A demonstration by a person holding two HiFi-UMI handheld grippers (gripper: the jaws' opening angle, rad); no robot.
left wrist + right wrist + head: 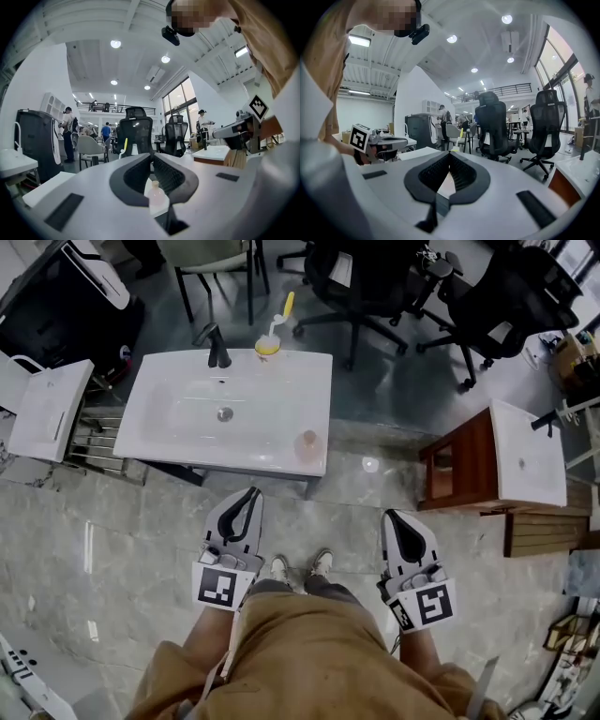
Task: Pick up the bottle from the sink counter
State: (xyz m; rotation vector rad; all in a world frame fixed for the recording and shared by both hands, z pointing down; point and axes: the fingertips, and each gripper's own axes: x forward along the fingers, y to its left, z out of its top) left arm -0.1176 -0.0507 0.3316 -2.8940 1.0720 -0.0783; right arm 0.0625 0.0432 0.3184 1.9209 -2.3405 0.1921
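We see the bottle [308, 444], small, pale and pinkish, standing upright near the lower right corner of the white sink surface [169, 437], in the upper middle of the head view. In the left gripper view it shows through the hollow behind the meeting jaw tips, well beyond them. The drain [224, 413] lies to its left, and a black faucet [217, 345] and a cup with a yellow-handled brush [269, 343] stand at the surface's upper edge. Lower in the frame, over the grey floor [122, 521], our left hand-held gripper [250, 494] and right hand-held gripper [392, 517] each have their 2 jaws closed together, holding nothing, apart from the surface. Dark office chairs [375, 282] fill the top.
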